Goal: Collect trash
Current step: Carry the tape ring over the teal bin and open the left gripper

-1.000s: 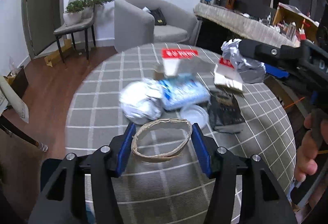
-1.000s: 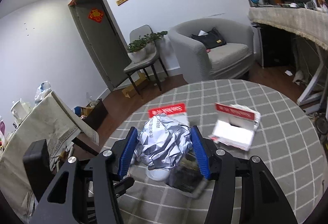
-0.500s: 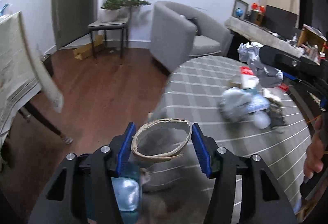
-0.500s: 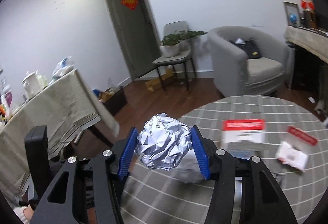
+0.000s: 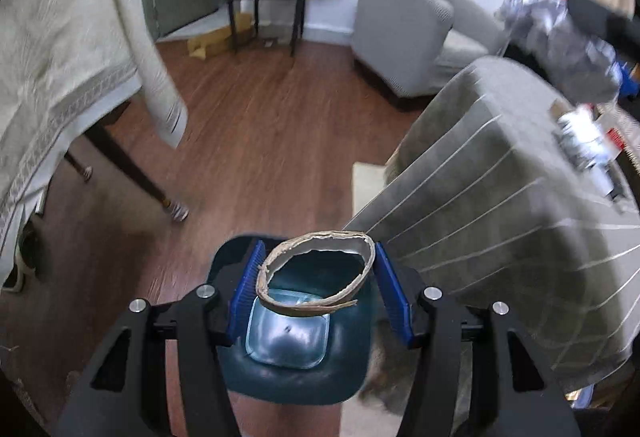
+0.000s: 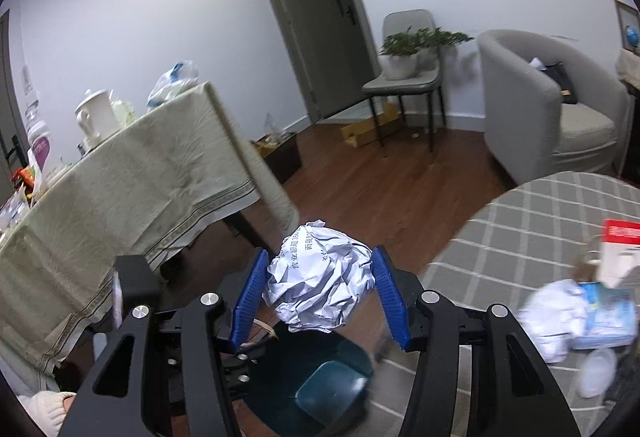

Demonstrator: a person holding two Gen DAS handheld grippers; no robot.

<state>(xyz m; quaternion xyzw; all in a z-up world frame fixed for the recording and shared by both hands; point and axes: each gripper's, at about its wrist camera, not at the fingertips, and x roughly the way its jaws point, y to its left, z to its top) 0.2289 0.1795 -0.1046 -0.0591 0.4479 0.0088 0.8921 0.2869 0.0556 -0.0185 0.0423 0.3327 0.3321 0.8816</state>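
Cardboard ring (image 5: 316, 273) in left tool (image 5: 316, 285) | paper ball (image 6: 318, 287) in right tool (image 6: 318, 297) | bin (image 5: 292, 369) below

Cardboard ring (image 5: 316, 273) above bin (image 5: 292, 353); bin on floor beside table (image 5: 520, 237).

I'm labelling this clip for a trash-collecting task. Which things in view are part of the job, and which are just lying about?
Part of the job:
- cardboard ring in the left gripper
- crumpled paper ball in the right gripper
- dark teal bin below both
- remaining litter on the checked table

Just lying about:
- grey armchair
- chair with potted plant
- cloth-covered table
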